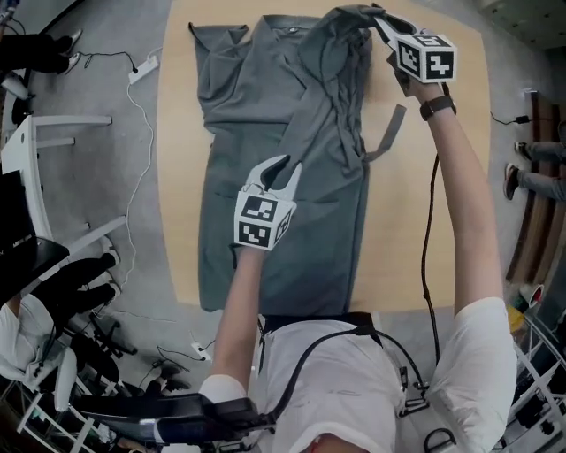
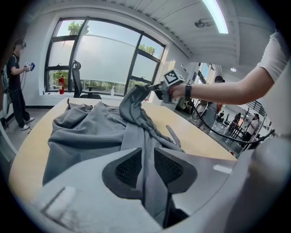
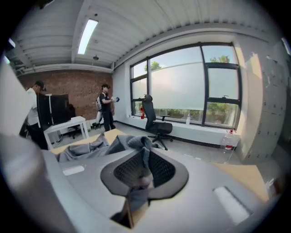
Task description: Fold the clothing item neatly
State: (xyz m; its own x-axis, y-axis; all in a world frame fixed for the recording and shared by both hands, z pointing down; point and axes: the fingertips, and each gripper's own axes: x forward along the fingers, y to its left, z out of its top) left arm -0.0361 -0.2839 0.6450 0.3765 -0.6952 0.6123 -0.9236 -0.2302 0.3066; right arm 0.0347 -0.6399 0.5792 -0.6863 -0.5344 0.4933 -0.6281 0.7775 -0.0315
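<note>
Right gripper (image 1: 378, 19) pinches garment (image 1: 248, 97) far end; left gripper (image 1: 286, 165) clamps middle.

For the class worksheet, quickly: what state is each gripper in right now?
Left gripper: closed on the grey garment.
Right gripper: closed on a raised part of the same garment.

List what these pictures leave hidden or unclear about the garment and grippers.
Head view: bunched grey garment buries the right gripper tips; the part gripped is unclear.
Head view: the left gripper and forearm cover cloth beneath.
Right gripper view: its own body hides most of the table.
</note>
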